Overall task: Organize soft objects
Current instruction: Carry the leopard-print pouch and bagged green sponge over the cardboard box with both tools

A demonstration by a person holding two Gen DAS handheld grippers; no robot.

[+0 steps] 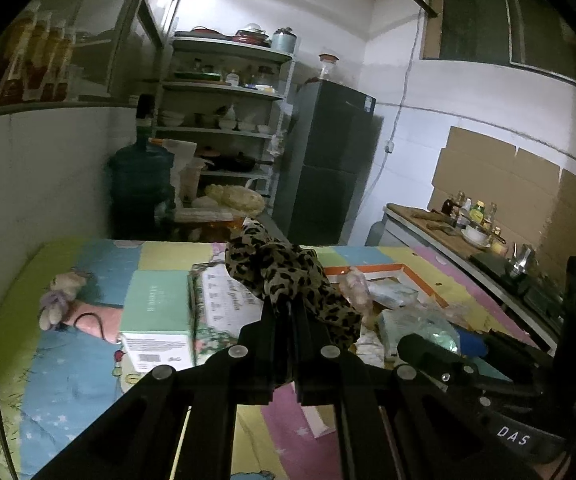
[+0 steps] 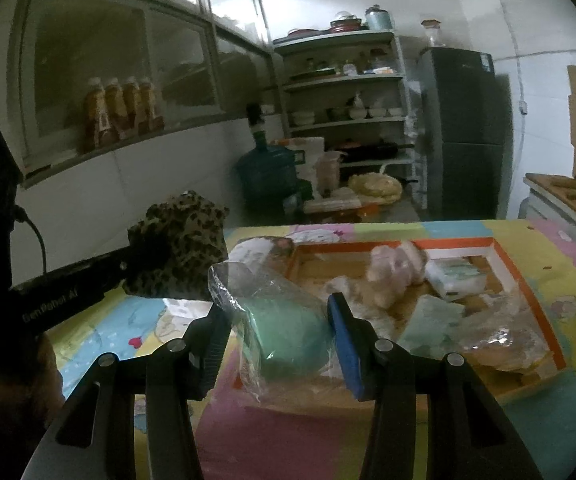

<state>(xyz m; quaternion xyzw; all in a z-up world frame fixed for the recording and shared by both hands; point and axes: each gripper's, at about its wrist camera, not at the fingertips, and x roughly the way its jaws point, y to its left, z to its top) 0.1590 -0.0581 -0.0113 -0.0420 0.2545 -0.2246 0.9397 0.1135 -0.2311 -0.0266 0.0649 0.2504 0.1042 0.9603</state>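
- the left claw (image 1: 288, 308) is clenched on a leopard-print cloth (image 1: 283, 276), the jaws pressed together with the fabric bunched above and spilling over the fingertips, raised clear of the mat.
- the right claw (image 2: 279, 320) grasps a mint-green soft bundle in clear plastic wrap (image 2: 283, 332); the black pad on one side and the blue pad on the other press into its flanks.
- only the right wrist view shows that grip; in the left wrist view the right claw appears just as a dark body at the lower right, with a glimpse of green plastic beside it.
- only the left wrist view shows the far left part of the colourful play mat (image 1: 67, 368): a small plush toy (image 1: 61, 296) lies near the mat's left edge, and a mint-green box (image 1: 155, 316) sits toward the middle.
- the right wrist view looks into the orange-rimmed tray (image 2: 528, 292) on the mat's right half, where a pale plush toy (image 2: 392, 276), a tissue pack (image 2: 460, 280) and crumpled clear plastic (image 2: 504, 336) lie.
- beyond the mat's far edge both views show a water jug (image 2: 267, 176), shelves (image 2: 348, 80) and a dark fridge (image 2: 464, 128).
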